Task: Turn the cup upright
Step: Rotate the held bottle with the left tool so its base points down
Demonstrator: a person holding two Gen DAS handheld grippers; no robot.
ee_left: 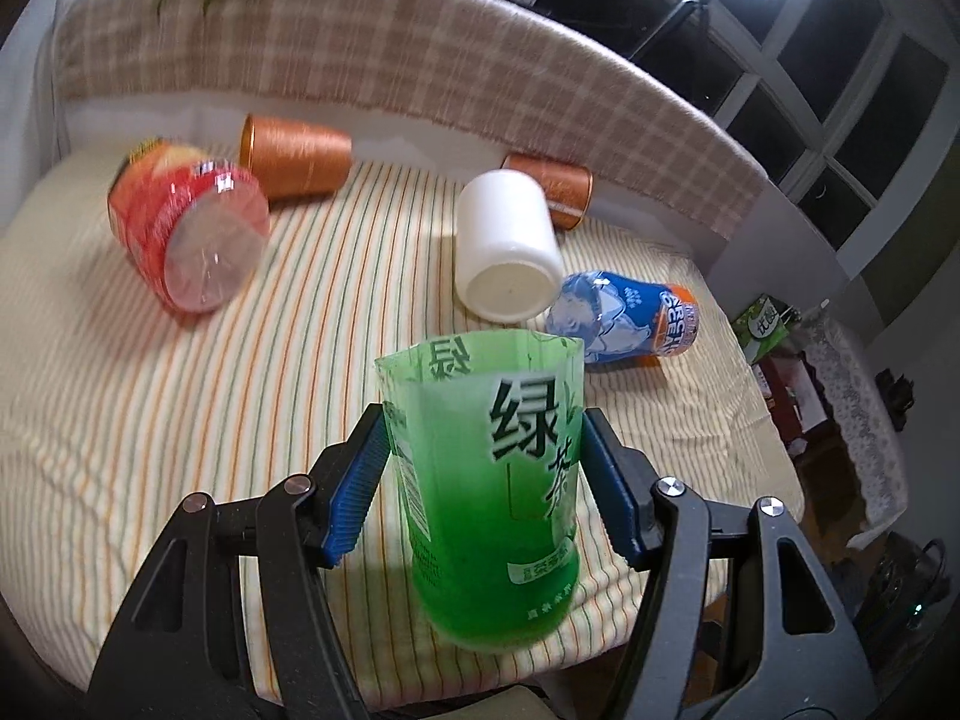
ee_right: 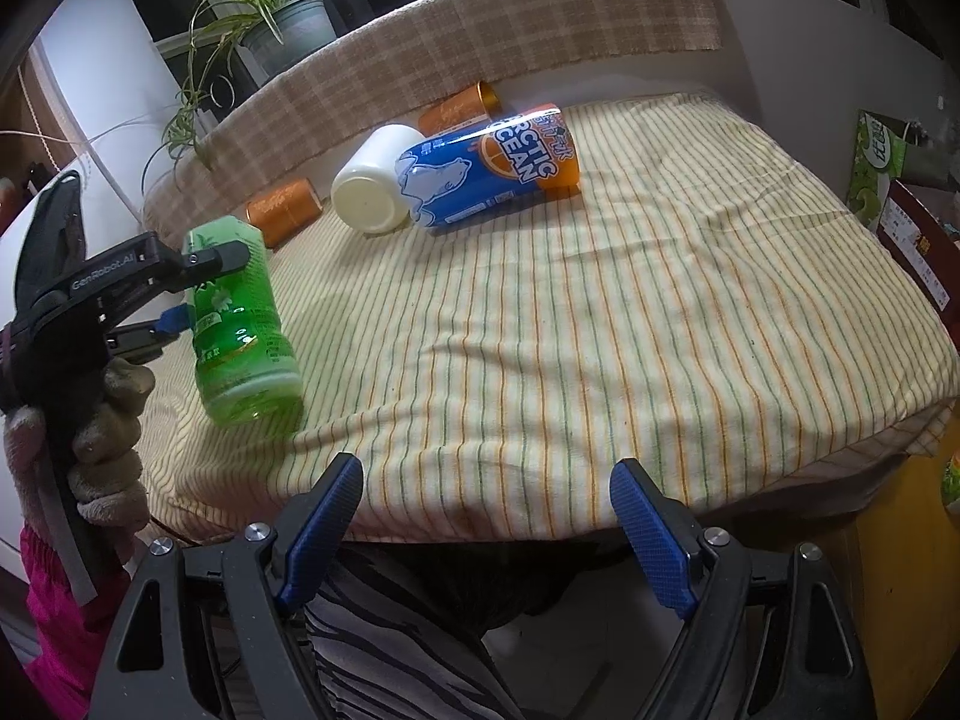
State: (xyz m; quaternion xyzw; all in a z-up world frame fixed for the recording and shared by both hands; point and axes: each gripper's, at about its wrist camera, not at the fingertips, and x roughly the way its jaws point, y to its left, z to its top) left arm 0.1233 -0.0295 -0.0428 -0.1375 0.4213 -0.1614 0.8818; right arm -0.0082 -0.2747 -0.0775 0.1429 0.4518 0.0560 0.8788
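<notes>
My left gripper (ee_left: 483, 480) is shut on a green see-through cup (ee_left: 492, 480) with Chinese print, blue pads on both its sides. The cup stands nearly upright, mouth up, its base at or just above the striped cloth near the table's front edge. In the right wrist view the same green cup (ee_right: 243, 324) is at the left, tilted slightly, with the left gripper (ee_right: 186, 294) around it. My right gripper (ee_right: 486, 528) is open and empty, below the table's front edge.
Several cups lie on their sides on the striped tablecloth (ee_left: 180, 390): a red one (ee_left: 186, 222), two copper ones (ee_left: 294, 159) (ee_left: 555, 186), a white one (ee_left: 507, 246) and a blue one (ee_left: 624, 318). A checked backrest (ee_left: 360, 60) borders the far side. A potted plant (ee_right: 288, 24) stands behind.
</notes>
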